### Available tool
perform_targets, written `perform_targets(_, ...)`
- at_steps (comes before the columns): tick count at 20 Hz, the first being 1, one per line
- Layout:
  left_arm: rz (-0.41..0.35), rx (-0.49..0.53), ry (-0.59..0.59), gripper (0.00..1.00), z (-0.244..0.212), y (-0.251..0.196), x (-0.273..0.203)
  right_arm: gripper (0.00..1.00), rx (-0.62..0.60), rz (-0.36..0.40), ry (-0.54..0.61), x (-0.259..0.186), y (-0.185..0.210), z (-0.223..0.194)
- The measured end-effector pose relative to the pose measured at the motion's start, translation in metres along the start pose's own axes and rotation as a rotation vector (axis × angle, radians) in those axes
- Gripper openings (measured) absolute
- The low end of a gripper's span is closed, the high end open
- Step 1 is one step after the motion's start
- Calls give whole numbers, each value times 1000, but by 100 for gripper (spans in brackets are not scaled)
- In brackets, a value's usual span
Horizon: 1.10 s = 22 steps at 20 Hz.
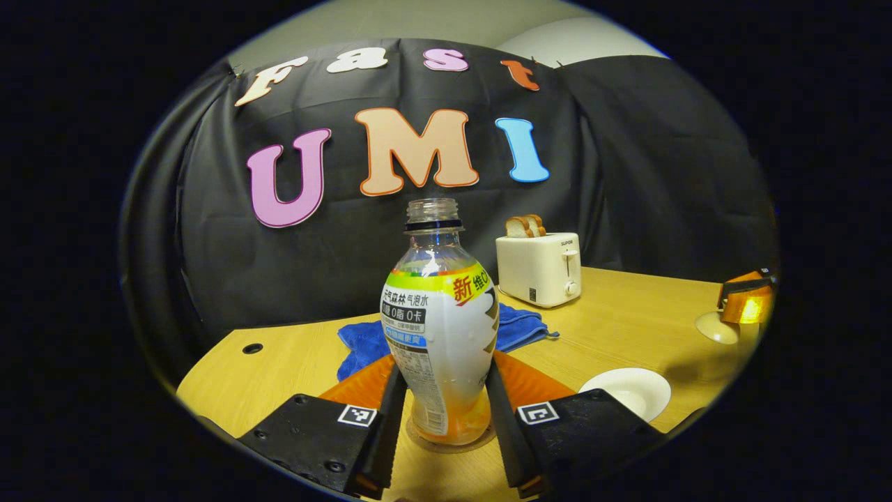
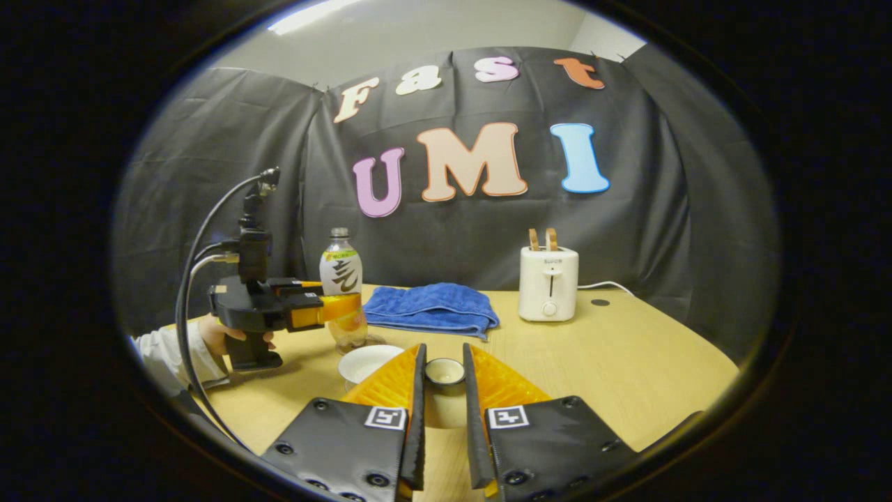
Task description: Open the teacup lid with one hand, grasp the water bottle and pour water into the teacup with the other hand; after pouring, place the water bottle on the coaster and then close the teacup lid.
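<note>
In the left gripper view, the left gripper [image 1: 442, 418] has its two fingers set against opposite sides of the water bottle [image 1: 440, 328]. The bottle stands upright and uncapped on a round coaster [image 1: 446, 445] on the wooden table [image 1: 620, 321]. Both fingers appear to press on the bottle, though actual contact is hard to confirm. To the right lie a white saucer [image 1: 631, 392] and, at the far edge, the right gripper [image 1: 746, 303] with a pale, blurred round object just below it.

The right gripper view shows the same bottle [image 2: 341, 293] from the side, with the left gripper [image 2: 341, 307] around its lower half and a hand [image 2: 223, 335] on the grip. The right gripper [image 2: 444, 390] has its jaws closed onto a small round lid knob [image 2: 444, 371] between its fingers. The teacup itself is hidden below them. The saucer [image 2: 366, 362] lies just to the left.

A blue cloth [image 2: 432, 307] and a white toaster [image 2: 549, 282] with two slices of bread stand behind.
</note>
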State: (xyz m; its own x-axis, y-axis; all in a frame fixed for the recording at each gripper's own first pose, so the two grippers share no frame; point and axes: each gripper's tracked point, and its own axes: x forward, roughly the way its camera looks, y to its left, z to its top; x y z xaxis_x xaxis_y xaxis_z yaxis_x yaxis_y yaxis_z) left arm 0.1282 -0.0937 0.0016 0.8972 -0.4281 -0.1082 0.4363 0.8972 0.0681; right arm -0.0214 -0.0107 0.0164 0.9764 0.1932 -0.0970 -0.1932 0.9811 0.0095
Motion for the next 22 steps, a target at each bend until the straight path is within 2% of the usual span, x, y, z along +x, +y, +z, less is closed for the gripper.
perform_targets(3,7,-29,-5,59,-2,-2,6,27,-8,-4,-5,-1,-1,2)
perform_targets(16,21,-40,34,69,-16,-1,8,29,5,-2,-3,-2,0,1)
perform_targets(18,30,-39,36,74,-16,2,7,29,6,3,-5,-1,2,3)
perform_targets(19,40,-36,35,81,-16,5,5,29,12,9,-6,-1,4,4)
perform_targets(22,59,-34,31,88,-12,7,-5,29,50,39,-12,5,12,7)
